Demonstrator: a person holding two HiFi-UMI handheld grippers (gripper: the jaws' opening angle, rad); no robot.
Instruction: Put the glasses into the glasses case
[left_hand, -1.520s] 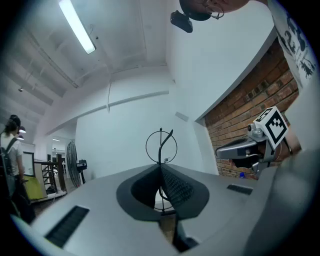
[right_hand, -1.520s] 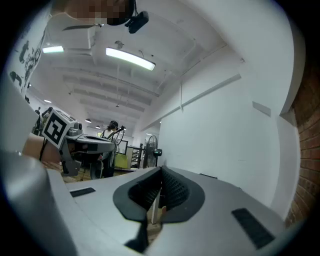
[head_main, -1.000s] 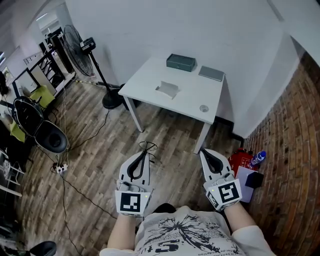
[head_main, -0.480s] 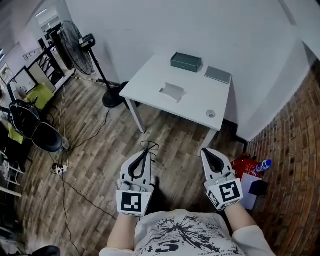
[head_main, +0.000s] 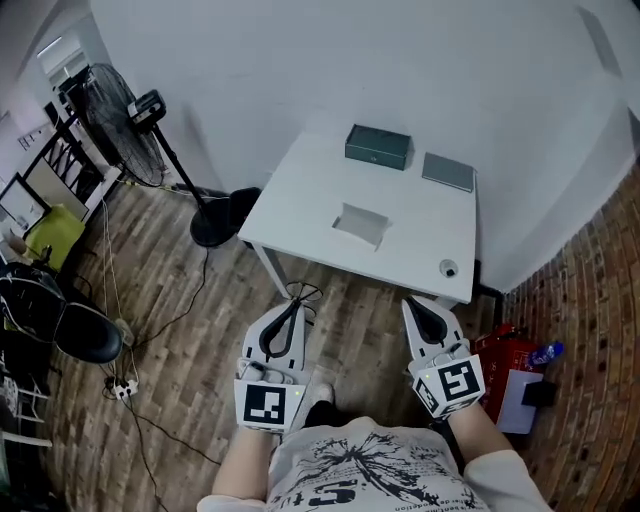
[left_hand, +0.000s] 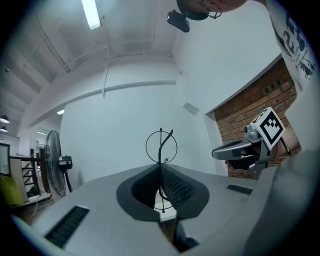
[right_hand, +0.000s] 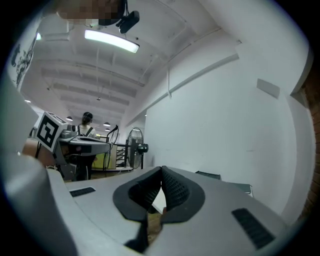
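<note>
The glasses (head_main: 300, 293) are thin black wire frames, pinched at the tip of my left gripper (head_main: 296, 304), which is shut on them. In the left gripper view a round lens ring of the glasses (left_hand: 161, 146) stands up past the closed left gripper (left_hand: 161, 169). My right gripper (head_main: 417, 305) is shut and holds nothing; in its own view the right gripper (right_hand: 161, 172) has its pads meeting. Both grippers hang over the wooden floor just short of the white table (head_main: 300, 205). The dark green glasses case (head_main: 378, 147) lies closed at the table's far edge.
On the table lie a grey flat pad (head_main: 448, 171), a white folded cloth (head_main: 361, 224) and a small round object (head_main: 447, 267). A standing fan (head_main: 120, 125) is to the left with its base (head_main: 222, 220) by the table leg. A red extinguisher (head_main: 500, 355) stands against the brick wall.
The table has come closer and now lies just beyond both gripper tips. Both grippers stay shut, the left still holding the glasses.
</note>
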